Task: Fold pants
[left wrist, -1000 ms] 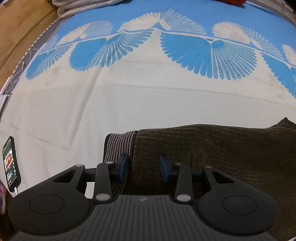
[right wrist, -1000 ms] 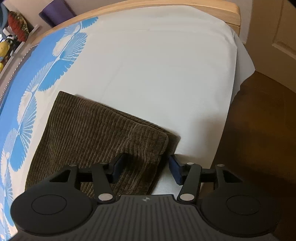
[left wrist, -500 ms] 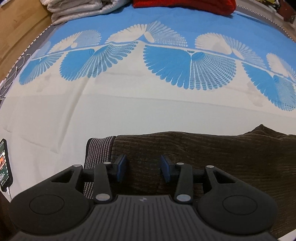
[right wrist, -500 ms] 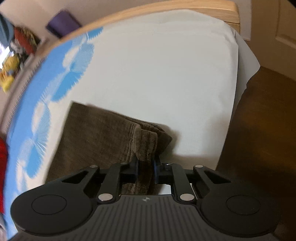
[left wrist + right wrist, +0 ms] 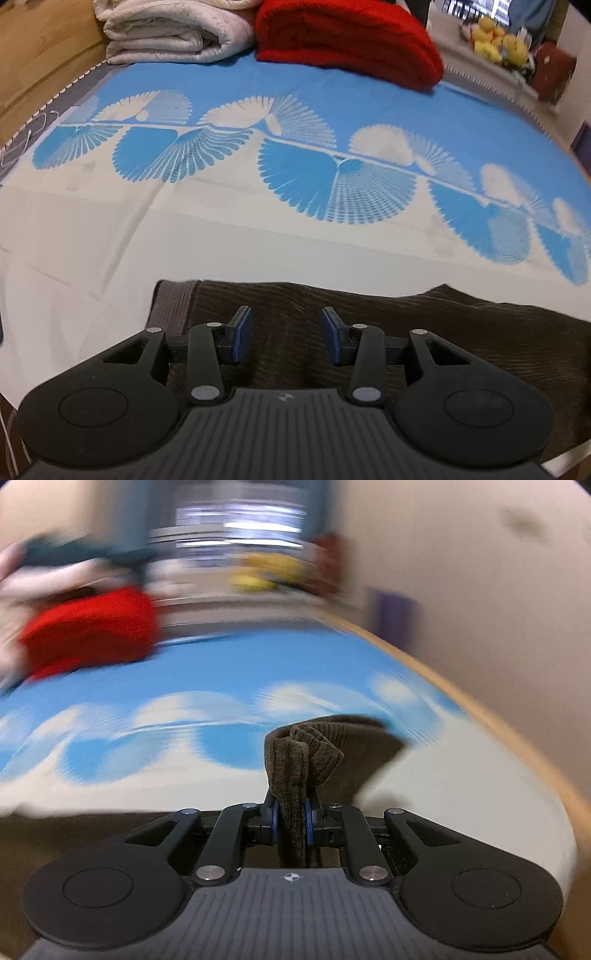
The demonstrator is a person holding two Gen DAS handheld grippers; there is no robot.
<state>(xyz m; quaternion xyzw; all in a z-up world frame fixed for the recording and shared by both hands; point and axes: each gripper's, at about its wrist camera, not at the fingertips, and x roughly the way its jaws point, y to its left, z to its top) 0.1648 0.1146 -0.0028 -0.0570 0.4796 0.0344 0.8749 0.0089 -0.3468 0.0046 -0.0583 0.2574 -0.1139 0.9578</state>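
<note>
Pants (image 5: 424, 332) brown corduroy, bunched end pinched in right tool (image 5: 291, 825); left tool (image 5: 286, 339) half-open above them.

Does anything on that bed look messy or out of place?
Only the brown pants: one end is bunched up and lifted off the sheet, pinched in the right tongs. The folded blankets look tidy.

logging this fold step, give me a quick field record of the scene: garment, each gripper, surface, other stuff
garment: brown corduroy pants lying on the bed
right gripper: shut on a bunched pants end
left gripper: open over the pants near the grey waistband, nothing held
surface: blue and white fan-patterned bedsheet
other: red folded blanket, white folded blanket
</note>
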